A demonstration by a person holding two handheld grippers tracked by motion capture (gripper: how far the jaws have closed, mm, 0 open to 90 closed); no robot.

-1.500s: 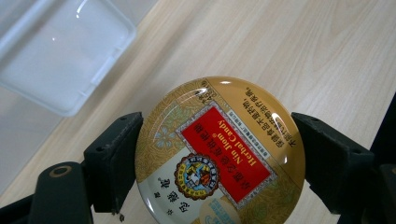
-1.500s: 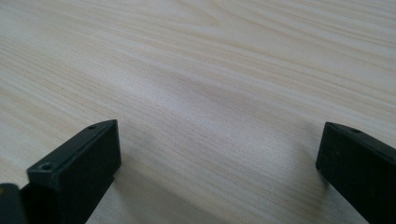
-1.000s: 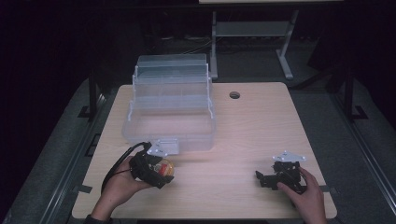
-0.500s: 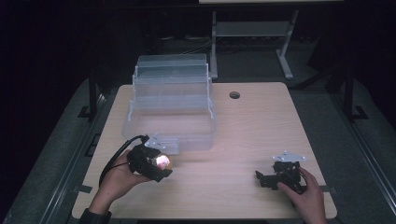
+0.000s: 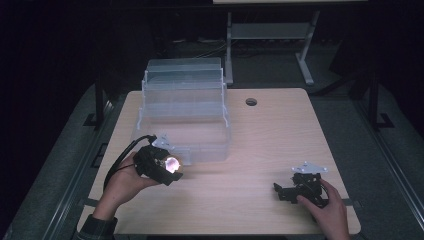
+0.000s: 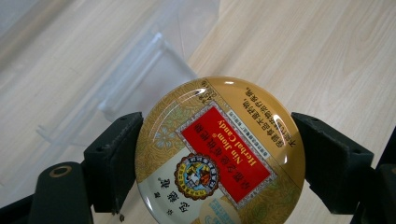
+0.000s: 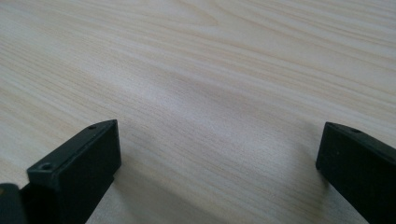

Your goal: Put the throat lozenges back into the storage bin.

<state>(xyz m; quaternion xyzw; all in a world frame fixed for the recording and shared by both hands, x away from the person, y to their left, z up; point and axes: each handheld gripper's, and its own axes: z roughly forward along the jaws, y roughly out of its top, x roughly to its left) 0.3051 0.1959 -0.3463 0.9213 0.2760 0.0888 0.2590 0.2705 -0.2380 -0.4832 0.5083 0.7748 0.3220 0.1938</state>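
A round gold candy tin (image 6: 219,154) with a red label sits clamped between the two black jaws of my left gripper (image 6: 217,158). From above, that left gripper (image 5: 167,167) hovers over the table's left front, just in front of the clear plastic box (image 5: 185,117), and the tin (image 5: 171,163) catches the light. The box's transparent front corner (image 6: 140,79) lies right behind the tin. My right gripper (image 5: 285,191) rests low at the right front of the table; its jaws stand wide apart over bare wood, and the right gripper (image 7: 217,163) holds nothing.
The light wooden table (image 5: 280,140) has a round cable hole (image 5: 251,102) at its far side. A white stand (image 5: 265,35) is on the dark floor beyond the table. Open wood lies between the two hands.
My left gripper has lifted and moved toward the clear box with the tin, tilting it so the lid faces up. The right gripper has stayed where it was.
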